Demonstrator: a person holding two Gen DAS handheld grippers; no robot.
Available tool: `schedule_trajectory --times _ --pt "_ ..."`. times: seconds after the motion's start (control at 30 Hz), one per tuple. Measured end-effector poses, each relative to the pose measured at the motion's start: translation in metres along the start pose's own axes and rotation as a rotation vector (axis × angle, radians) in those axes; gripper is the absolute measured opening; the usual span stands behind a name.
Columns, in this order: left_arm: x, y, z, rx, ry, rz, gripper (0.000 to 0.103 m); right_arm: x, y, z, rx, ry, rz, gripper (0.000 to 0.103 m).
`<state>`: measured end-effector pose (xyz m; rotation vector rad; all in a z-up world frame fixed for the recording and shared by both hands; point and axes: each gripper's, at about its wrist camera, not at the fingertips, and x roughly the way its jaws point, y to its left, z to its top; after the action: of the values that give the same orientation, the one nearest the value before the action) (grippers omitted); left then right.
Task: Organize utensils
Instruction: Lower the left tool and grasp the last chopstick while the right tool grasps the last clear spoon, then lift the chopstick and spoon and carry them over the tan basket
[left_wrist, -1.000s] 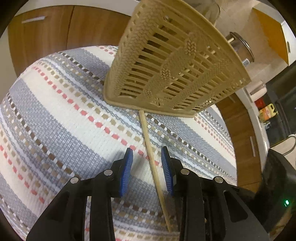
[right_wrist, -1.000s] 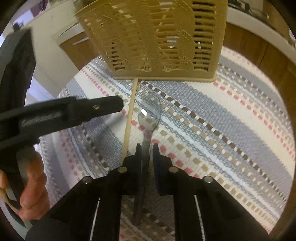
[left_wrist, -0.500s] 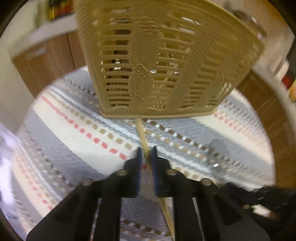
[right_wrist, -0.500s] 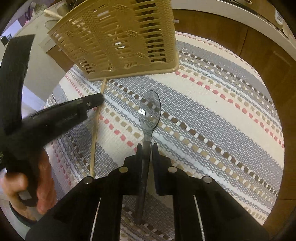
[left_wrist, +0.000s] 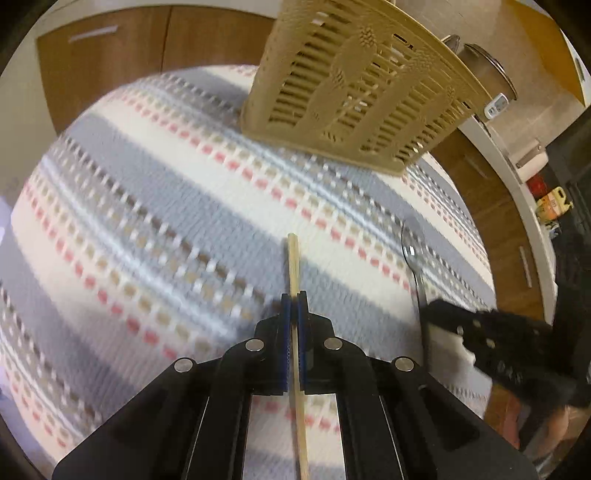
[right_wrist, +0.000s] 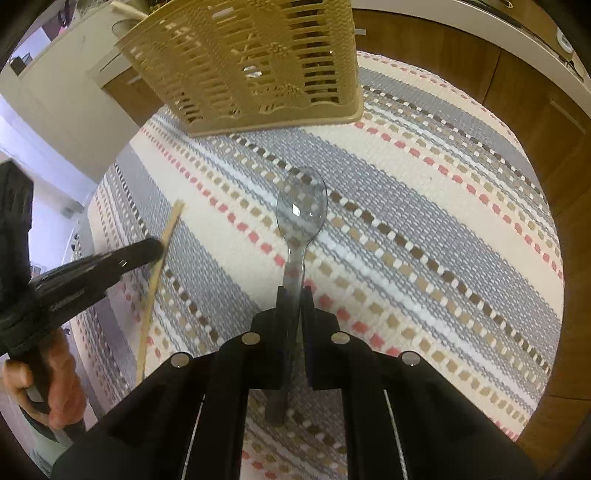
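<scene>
My left gripper (left_wrist: 294, 297) is shut on a wooden chopstick (left_wrist: 294, 258) and holds it lifted above the striped cloth (left_wrist: 147, 221). My right gripper (right_wrist: 294, 291) is shut on the handle of a clear plastic spoon (right_wrist: 301, 208), bowl pointing forward, also above the cloth. A tan slotted utensil basket (left_wrist: 362, 88) stands on the cloth ahead of both grippers; it also shows in the right wrist view (right_wrist: 255, 62). The left gripper with the chopstick (right_wrist: 159, 273) shows at the left of the right wrist view. The spoon (left_wrist: 410, 251) shows faintly at the right of the left wrist view.
The striped cloth (right_wrist: 424, 221) covers a round table. Wooden cabinets (left_wrist: 129, 55) and a pale counter (left_wrist: 517, 192) with bottles and a metal pot (left_wrist: 487, 70) stand behind it. The person's hand (right_wrist: 55, 376) grips the left tool.
My left gripper closed on the chopstick and lifted it away from the basket's base. My right gripper raised the spoon and drew back a little from the basket.
</scene>
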<state>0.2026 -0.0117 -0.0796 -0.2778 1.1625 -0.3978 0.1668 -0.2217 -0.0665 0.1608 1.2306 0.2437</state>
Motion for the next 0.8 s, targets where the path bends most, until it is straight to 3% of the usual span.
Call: schedule_trajectory --times 0.17,0.3,0.53,0.67,0.8 --pt "-0.009 0.008 -0.004 0.014 0.013 -0.002 0.002 0.0 -0.005 0.002 0.028 0.008 0.042 0.008" --pt "-0.021 0.006 0.003 0.039 -0.005 0.009 0.01 -0.002 -0.013 0.009 0.085 0.007 0.068 0.035" --pt "-0.01 0.006 0.015 0.081 0.076 0.045 0.012 0.007 -0.002 0.025 0.062 0.032 0.058 0.034" --pt "-0.004 -0.001 0.017 0.099 0.071 0.08 0.012 0.013 0.013 0.028 -0.001 0.024 -0.028 0.027" --pt "-0.004 -0.004 0.017 0.096 0.077 0.083 0.012 0.016 0.018 0.028 -0.024 0.024 -0.05 0.024"
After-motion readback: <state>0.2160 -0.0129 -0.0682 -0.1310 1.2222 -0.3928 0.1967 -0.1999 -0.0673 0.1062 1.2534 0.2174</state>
